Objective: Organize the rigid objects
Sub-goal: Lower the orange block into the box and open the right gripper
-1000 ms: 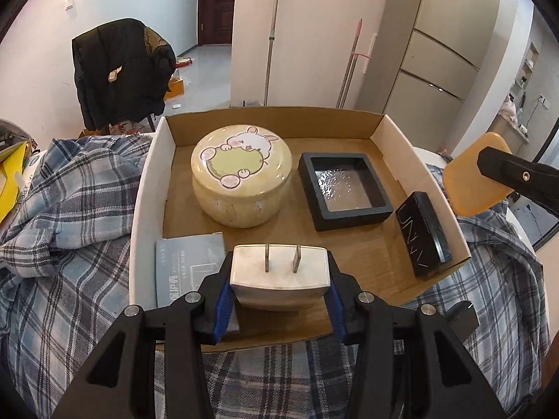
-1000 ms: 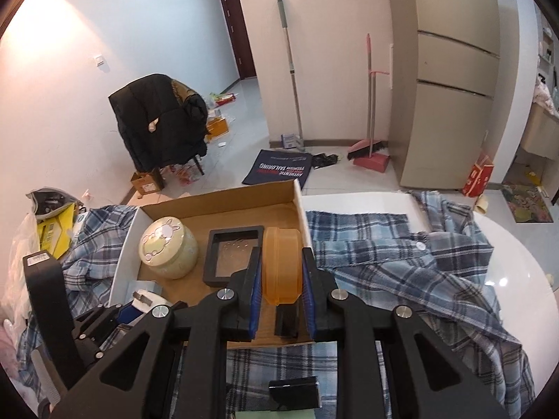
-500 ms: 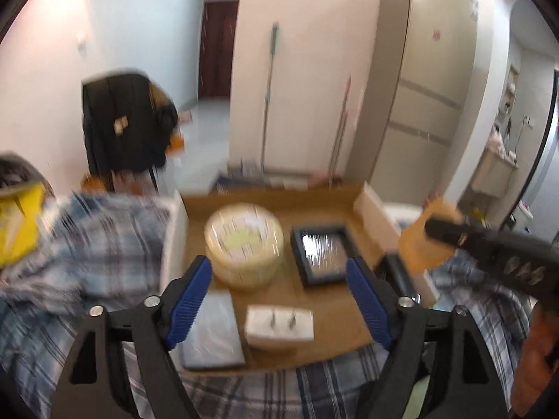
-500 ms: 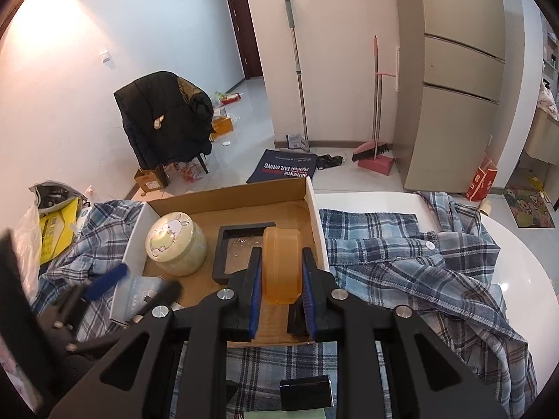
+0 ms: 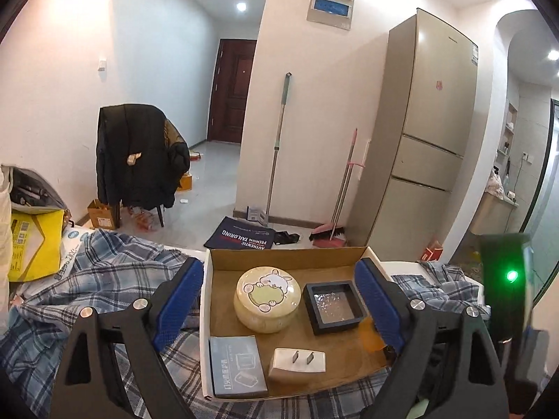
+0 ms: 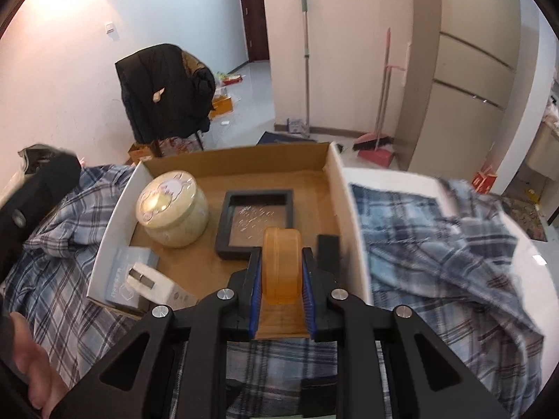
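A shallow cardboard box lies on a plaid cloth. It holds a round cream tin, a black square frame, a grey booklet, a white plug adapter and a black case. My left gripper is open and empty, raised above the box's front. My right gripper is shut on an orange translucent case, low over the box's front right part.
Plaid shirts cover the white table around the box. A chair with a black jacket, a mop, a broom, a fridge and floor clutter stand beyond. A yellow bag sits at the left.
My left gripper let go of the white plug adapter, opened wide and pulled back and up. My right gripper moved forward and down over the box with the orange case.
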`<state>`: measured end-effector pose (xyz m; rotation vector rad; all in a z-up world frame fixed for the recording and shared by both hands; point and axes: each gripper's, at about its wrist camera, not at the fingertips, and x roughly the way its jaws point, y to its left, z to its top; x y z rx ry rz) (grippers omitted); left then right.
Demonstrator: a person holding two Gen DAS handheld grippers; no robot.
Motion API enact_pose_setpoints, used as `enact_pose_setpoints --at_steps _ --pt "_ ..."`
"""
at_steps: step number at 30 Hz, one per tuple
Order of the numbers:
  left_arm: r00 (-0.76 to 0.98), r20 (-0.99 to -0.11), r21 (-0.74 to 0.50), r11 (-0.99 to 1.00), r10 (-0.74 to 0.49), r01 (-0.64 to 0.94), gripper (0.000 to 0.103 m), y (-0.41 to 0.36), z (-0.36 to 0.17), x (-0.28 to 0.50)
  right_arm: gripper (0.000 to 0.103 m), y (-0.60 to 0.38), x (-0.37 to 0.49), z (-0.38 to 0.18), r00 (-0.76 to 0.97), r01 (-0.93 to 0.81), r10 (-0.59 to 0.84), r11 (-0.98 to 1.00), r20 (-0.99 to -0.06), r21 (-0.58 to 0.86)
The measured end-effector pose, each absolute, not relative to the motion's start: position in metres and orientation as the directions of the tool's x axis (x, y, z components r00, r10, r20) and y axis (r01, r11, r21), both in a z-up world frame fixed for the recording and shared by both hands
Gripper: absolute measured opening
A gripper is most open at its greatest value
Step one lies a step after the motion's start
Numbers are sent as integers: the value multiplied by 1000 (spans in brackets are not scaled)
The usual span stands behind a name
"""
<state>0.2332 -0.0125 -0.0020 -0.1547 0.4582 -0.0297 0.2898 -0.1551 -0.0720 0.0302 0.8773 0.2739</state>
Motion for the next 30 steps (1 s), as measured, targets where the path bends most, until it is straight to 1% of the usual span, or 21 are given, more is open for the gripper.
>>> enact_pose_setpoints --at_steps 2,4,5,8,9,12,15,18,20,21,22,23,24,27,28,30 --pt "899 -437 -146 989 -37 -30 90 -12 -3 233 19 -159 292 -78 560 -251 355 934 -749 255" --pt "900 -435 -166 985 -25 -52 90 -8 -3 232 19 -161 294 -83 533 -259 405 914 -743 312" --pt "899 -437 -178 982 -27 -57 90 -5 -3 232 19 -161 294 -84 536 -262 406 913 -740 312" --pt "893 -447 -208 977 -48 -52 90 1 -4 235 19 -159 292 -88 570 -255 351 935 -743 245" --pt "895 -445 -210 976 -47 -53 90 1 -4 234 19 -159 293 -89 562 -259 358 932 -745 253" --pt "891 -452 -182 982 -42 -46 90 -4 -6 235 19 -159 294 -92 535 -263 382 923 -754 281" --pt "888 -460 -128 989 5 -72 90 -11 -6 236 21 -155 295 -94 537 -266 341 937 -771 229" --pt "893 -450 -131 990 -12 -53 90 -12 -5 234 22 -154 292 -91 561 -267 311 945 -767 188" --pt "894 -448 -128 990 -7 -57 90 -12 -4 233 26 -155 291 -87 576 -261 312 946 -756 191" --pt "893 -451 -126 990 -1 -62 90 -11 -3 233 36 -156 291 -86 580 -260 314 946 -752 195" --pt "890 -456 -126 990 3 -68 90 -11 -2 233 55 -157 291 -85 586 -259 316 946 -746 197" --pt "886 -463 -132 989 3 -73 90 -10 -1 233 61 -158 290 -83 594 -260 317 945 -739 197" --pt "886 -464 -142 987 -2 -72 90 -8 1 232 63 -158 289 -82 604 -258 314 947 -732 193" --pt "892 -452 -153 986 -4 -73 90 -5 9 229 63 -162 289 -73 624 -252 305 950 -720 185" --pt "895 -446 -146 986 4 -77 90 -5 12 227 63 -165 288 -68 644 -234 298 954 -704 189" --pt "902 -431 -127 988 24 -86 90 -6 23 220 63 -178 281 -52 710 -177 281 959 -645 223"
